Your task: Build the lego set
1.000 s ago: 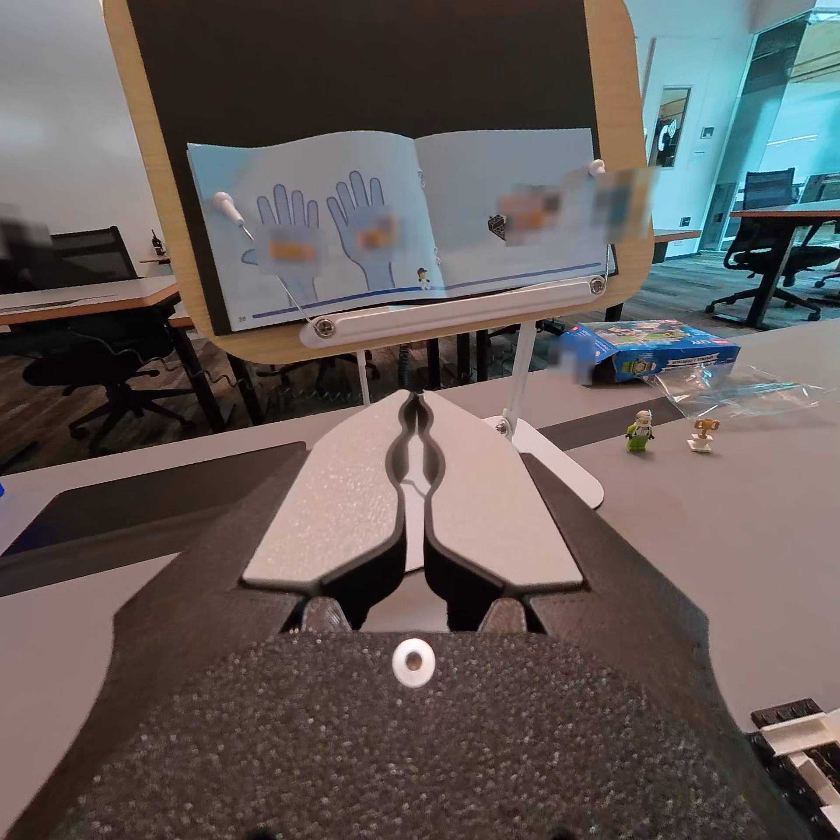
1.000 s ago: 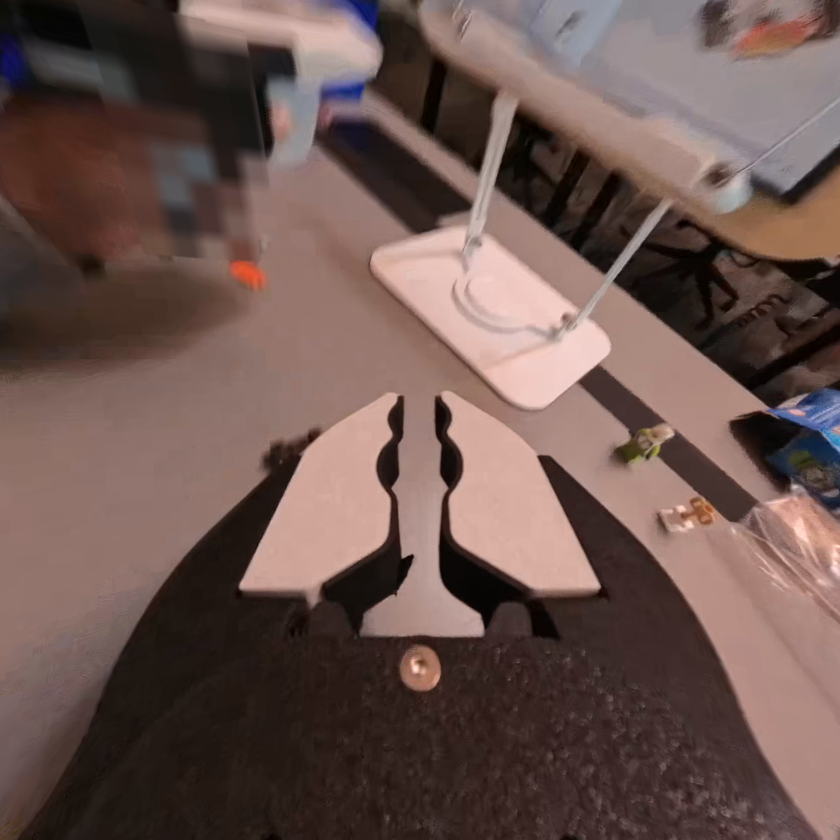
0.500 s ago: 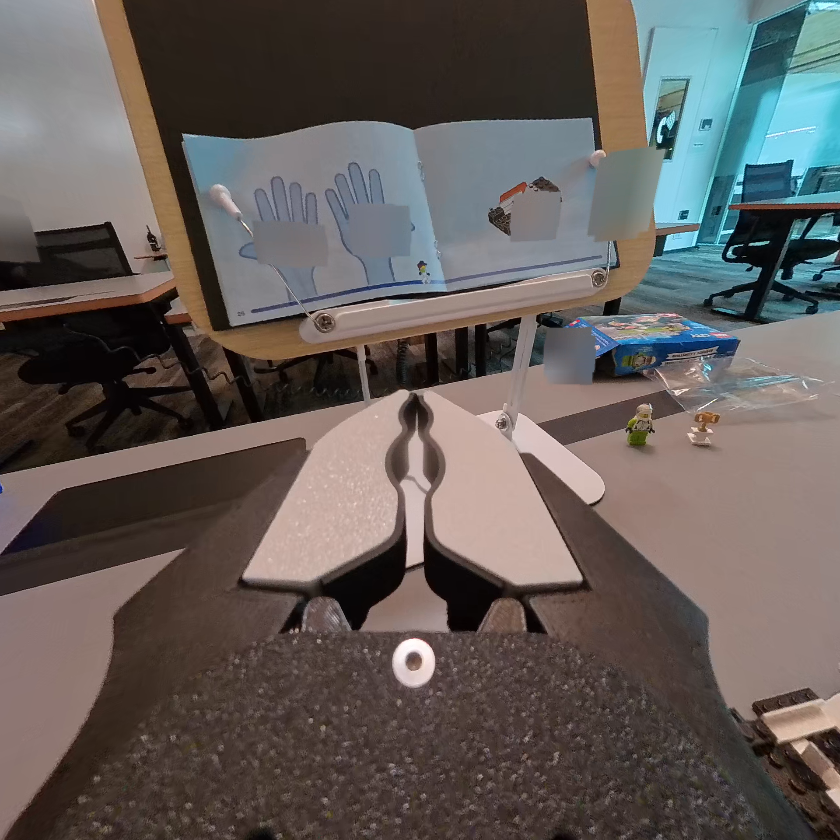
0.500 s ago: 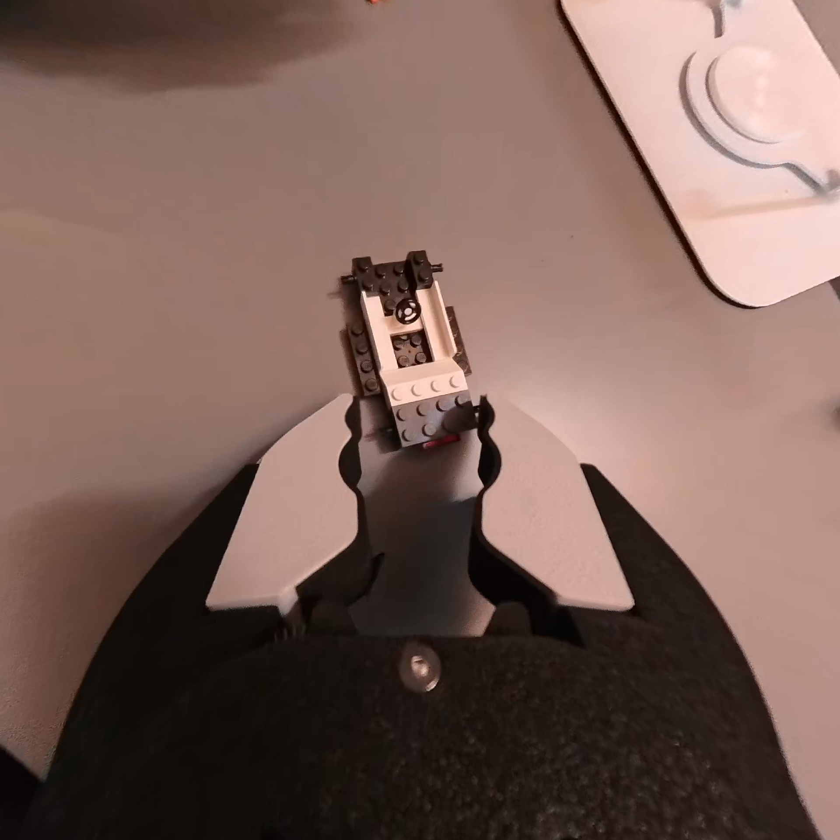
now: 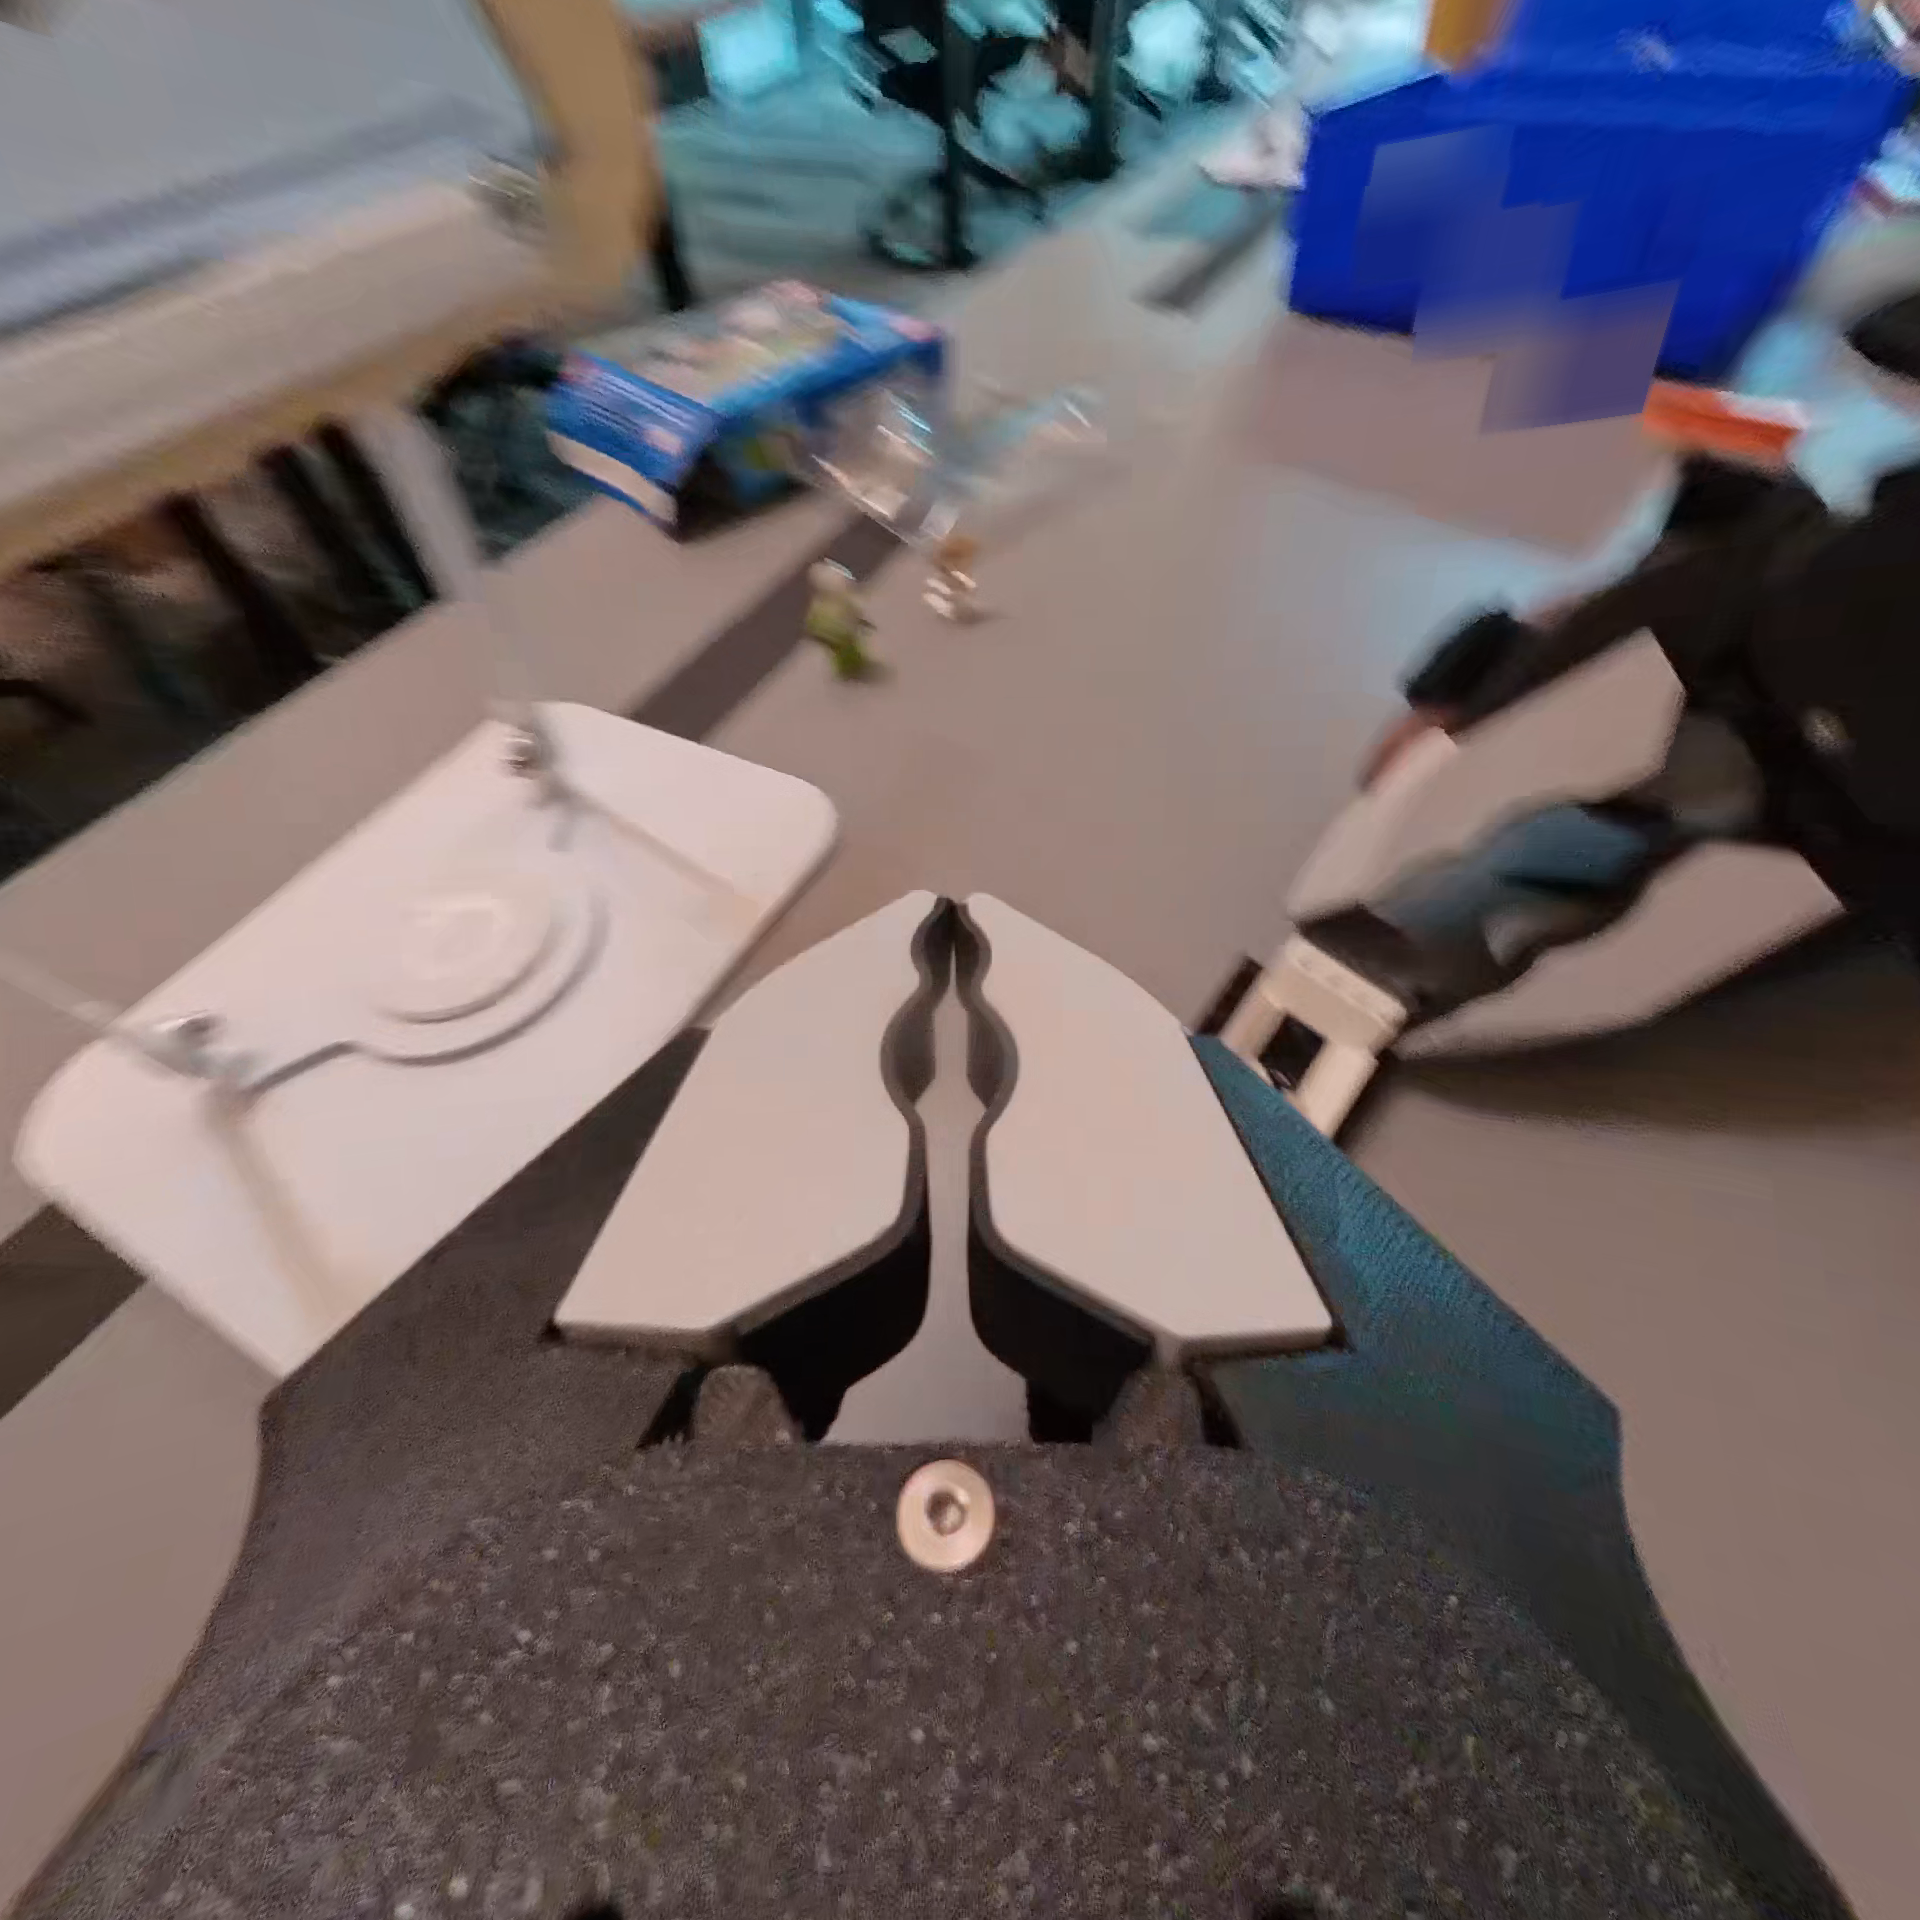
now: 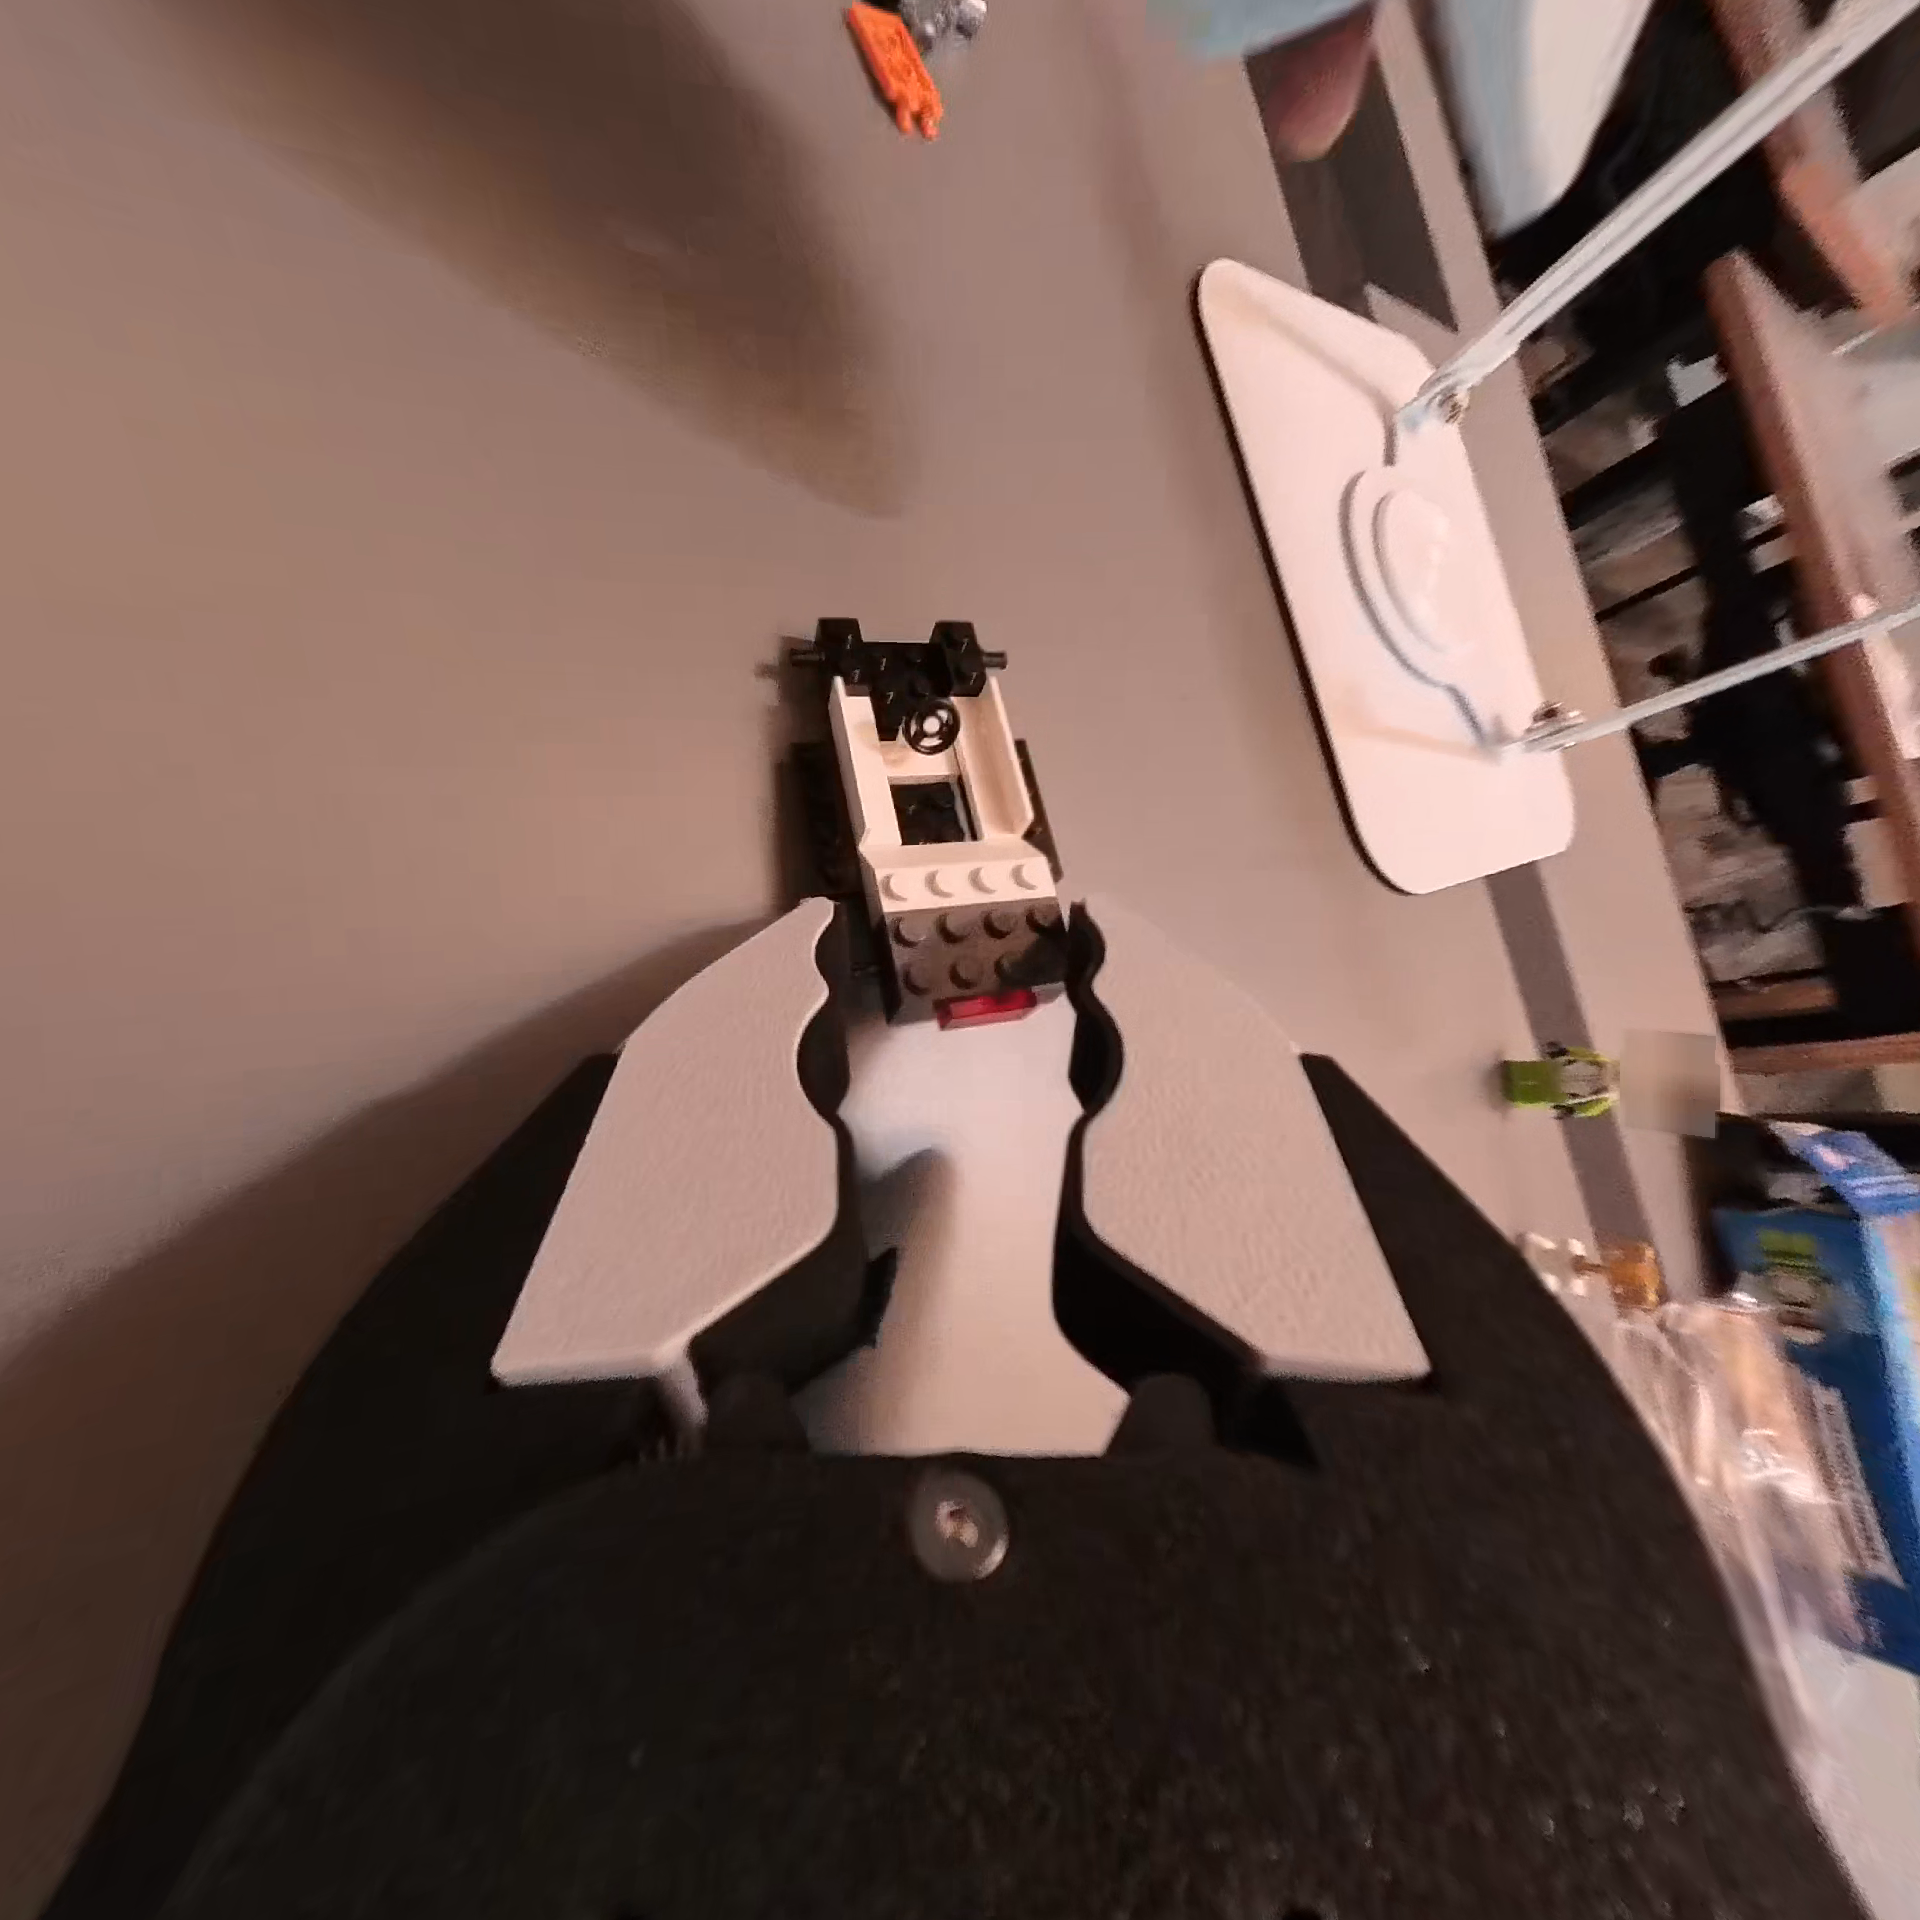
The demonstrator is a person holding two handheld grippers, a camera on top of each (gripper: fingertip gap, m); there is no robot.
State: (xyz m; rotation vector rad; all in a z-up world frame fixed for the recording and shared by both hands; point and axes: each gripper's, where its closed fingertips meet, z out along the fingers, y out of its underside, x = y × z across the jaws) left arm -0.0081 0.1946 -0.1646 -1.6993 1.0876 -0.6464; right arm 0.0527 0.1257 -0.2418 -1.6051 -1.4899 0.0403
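- Right wrist view: right gripper [image 6: 951, 940] now straddles the car [image 6: 925, 805], fingers spread around its rear, not yet clamped.
- Left gripper [image 5: 951, 914], clenched and empty, has swung from the booklet toward the car.

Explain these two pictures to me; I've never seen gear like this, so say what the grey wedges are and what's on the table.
No robot here: a person holds a two-finger tool in each hand, with a camera on each looking along its fingers. The grey wedges are those fingers. In the left wrist view the left tool is shut and empty. In the right wrist view the right tool stands open around the rear of a half-built lego car; whether the fingers touch it is unclear. The grey table also holds a white stand base, a green minifigure, a blue box and an orange piece.
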